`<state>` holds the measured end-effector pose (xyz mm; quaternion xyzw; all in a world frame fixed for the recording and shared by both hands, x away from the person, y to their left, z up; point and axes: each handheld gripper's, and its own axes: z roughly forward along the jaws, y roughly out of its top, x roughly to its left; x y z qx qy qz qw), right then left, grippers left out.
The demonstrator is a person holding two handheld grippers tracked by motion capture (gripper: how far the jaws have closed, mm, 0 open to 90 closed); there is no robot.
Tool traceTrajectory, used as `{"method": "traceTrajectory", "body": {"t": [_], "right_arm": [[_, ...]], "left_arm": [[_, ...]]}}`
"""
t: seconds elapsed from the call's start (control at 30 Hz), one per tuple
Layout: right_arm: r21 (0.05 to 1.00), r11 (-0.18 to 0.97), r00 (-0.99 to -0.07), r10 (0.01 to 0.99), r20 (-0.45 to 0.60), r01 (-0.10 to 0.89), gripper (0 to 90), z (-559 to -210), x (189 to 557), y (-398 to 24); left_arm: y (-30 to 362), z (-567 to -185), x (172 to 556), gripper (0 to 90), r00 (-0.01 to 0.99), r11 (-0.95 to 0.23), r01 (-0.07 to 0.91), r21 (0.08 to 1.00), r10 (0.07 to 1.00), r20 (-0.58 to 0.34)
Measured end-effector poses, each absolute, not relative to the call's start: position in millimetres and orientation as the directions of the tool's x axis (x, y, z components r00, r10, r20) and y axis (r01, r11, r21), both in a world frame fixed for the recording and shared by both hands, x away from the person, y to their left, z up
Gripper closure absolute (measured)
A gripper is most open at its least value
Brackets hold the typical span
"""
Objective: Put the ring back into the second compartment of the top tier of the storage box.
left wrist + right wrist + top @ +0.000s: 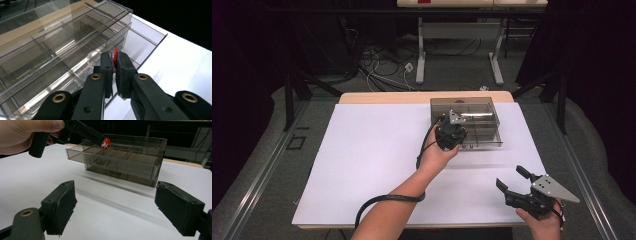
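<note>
A smoky clear drawer box [479, 107] stands at the back of the white sheet, right of centre, its top drawer [100, 155] pulled out. My left gripper [114, 56] is shut on a small red and white piece [115, 58] and hovers just above that open drawer. In the right gripper view the piece [105, 143] hangs from the left gripper [100, 138] over the drawer's left compartment. Near the table's front right corner, my right gripper [511, 177] is open and holds nothing; its jaws [116, 200] point at the box [140, 170].
A white sheet [377, 150] covers the wooden table. The box's lower drawers [113, 173] are closed. Dark curtains flank the table. Behind it stand another table [462, 30] and loose cables [382, 70] on the floor.
</note>
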<state>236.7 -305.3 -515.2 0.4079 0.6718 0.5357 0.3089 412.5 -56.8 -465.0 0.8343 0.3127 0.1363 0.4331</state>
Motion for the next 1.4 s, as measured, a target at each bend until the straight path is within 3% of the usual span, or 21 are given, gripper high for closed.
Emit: {"method": "traceTrajectory", "body": {"t": [0.97,1.4], "right_arm": [[0.972,0.093,-0.480,0.877,0.023,0.216,16.4,-516.5,239.6,-304.7],[0.971,0.095,-0.473,0.881,0.021,0.220,16.4,-515.9,237.9,-305.0]], "left_arm": [[-64.0,-475.2,420.5,83.7,0.767,-0.441,0.412,0.798,0.640,-0.042],[-58.6,-472.4,422.3,55.6,0.749,-0.393,0.383,0.836,0.661,-0.033]]}}
